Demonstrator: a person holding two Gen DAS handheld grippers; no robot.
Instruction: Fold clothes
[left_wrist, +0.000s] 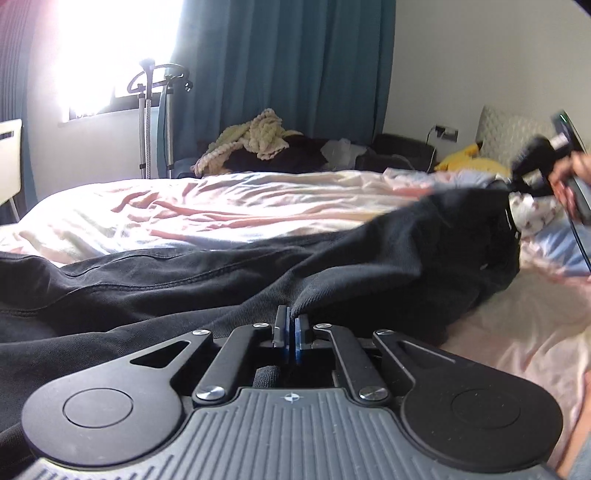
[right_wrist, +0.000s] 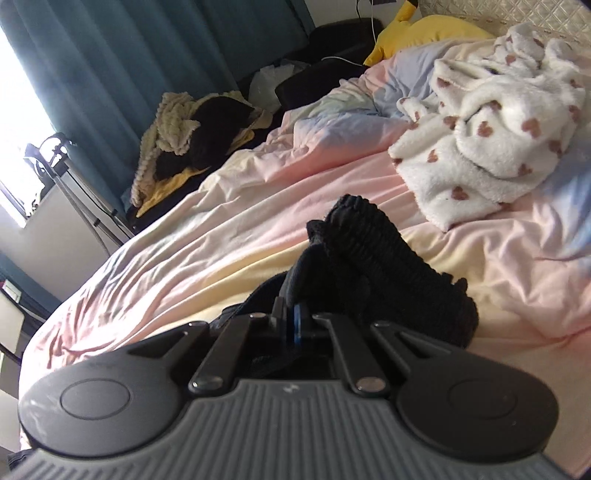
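**Both grippers clamped on a black garment over the bed**

- Left gripper (left_wrist: 291, 325): jaws together, blue pads pinching a fold of the black garment (left_wrist: 229, 273) right at the tips. Cloth runs away from the pinch to the left and up to the right.
- The garment lies spread across the pink bedsheet (left_wrist: 155, 210), filling the near and left part of the left wrist view. Its far end rises toward the right edge, where the right gripper (left_wrist: 532, 162), blurred, shows with a hand (left_wrist: 570, 173) around its handle.
- Right gripper, own view (right_wrist: 291, 314): jaws together, clamped on the same garment. The part in front of the pads is a gathered, ribbed band (right_wrist: 373, 251), bunched and standing up off the sheet.
- Bedsheet is rumpled, pale pink with yellowish and blue patches.
- White fleece with brown hearts (right_wrist: 495, 122) lies crumpled at the upper right of the right wrist view, apart from the black garment.
- Yellow plush (right_wrist: 424, 33) sits at the far end of the bed, beyond the fleece.
- Past the far side of the bed: cream knit blanket (left_wrist: 255, 136) heaped on dark items, teal curtain (left_wrist: 295, 66) behind it, a bright window (left_wrist: 110, 48), and a garment steamer stand (left_wrist: 155, 110) beside the curtain.
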